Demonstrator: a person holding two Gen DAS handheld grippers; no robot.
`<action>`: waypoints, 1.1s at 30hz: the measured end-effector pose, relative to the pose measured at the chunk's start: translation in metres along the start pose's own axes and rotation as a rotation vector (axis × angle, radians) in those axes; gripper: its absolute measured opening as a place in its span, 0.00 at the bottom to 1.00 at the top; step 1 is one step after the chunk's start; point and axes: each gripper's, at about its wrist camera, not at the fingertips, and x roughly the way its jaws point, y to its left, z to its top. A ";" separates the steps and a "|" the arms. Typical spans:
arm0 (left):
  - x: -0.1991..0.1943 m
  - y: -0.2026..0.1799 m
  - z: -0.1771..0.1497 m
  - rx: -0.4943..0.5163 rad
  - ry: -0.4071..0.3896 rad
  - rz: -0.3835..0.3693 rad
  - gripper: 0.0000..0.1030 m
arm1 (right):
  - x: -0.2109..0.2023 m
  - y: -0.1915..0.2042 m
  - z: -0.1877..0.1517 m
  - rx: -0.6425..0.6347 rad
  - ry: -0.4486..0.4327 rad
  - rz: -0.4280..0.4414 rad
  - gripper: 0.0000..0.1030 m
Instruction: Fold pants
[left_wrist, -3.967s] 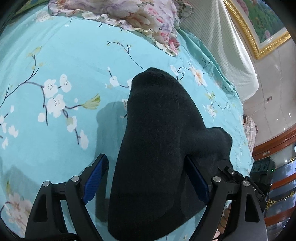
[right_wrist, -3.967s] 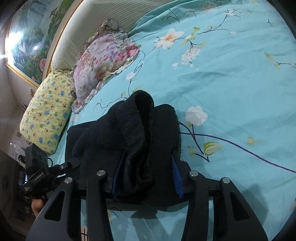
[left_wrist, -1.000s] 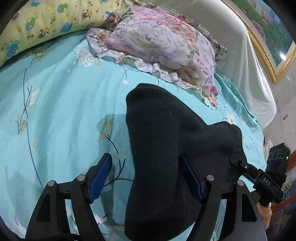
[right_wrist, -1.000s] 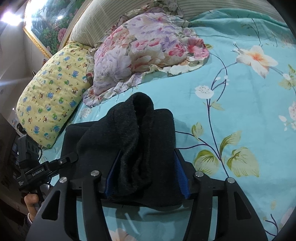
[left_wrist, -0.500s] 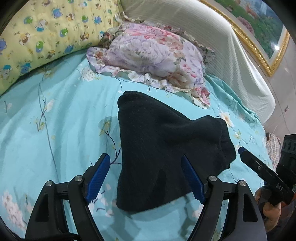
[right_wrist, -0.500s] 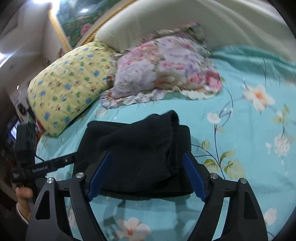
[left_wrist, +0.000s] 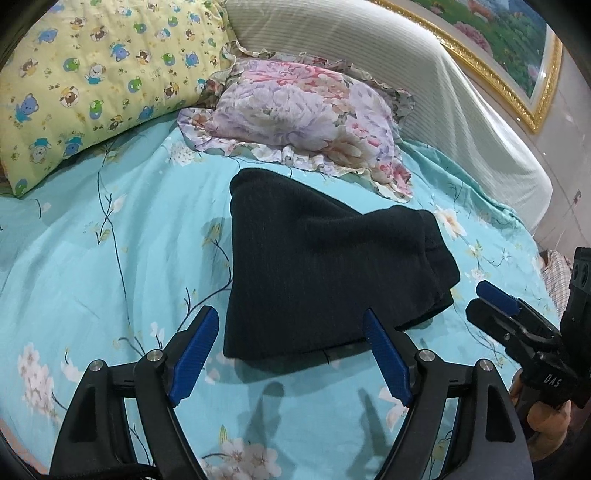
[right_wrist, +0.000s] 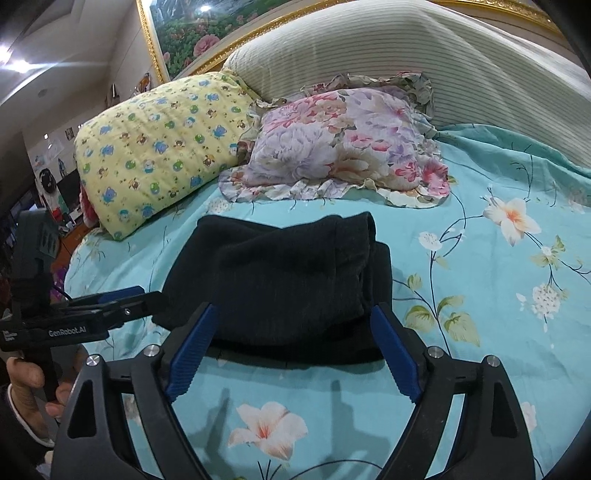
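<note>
On the floral teal bedsheet (left_wrist: 92, 258) lie folded pants (left_wrist: 314, 273); both tools (left_wrist: 291, 347) (right_wrist: 295, 343) gape, released

One pants (left_wrist: 317, 273); two pillows (left_wrist: 303, 110); two grippers (left_wrist: 291, 350).

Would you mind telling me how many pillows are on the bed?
2: a yellow pillow at the left of the bed's head, and a floral pillow right beside it, beyond the pants. Others may lie outside the view.
</note>
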 end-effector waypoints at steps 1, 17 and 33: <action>0.000 0.000 -0.002 0.000 0.003 0.004 0.79 | 0.000 0.001 -0.003 -0.010 0.005 -0.005 0.84; 0.003 -0.006 -0.029 0.022 -0.039 0.109 0.80 | 0.008 0.000 -0.030 -0.064 0.005 -0.047 0.85; 0.018 -0.007 -0.042 0.064 -0.018 0.193 0.81 | 0.030 -0.003 -0.043 -0.086 0.047 -0.035 0.86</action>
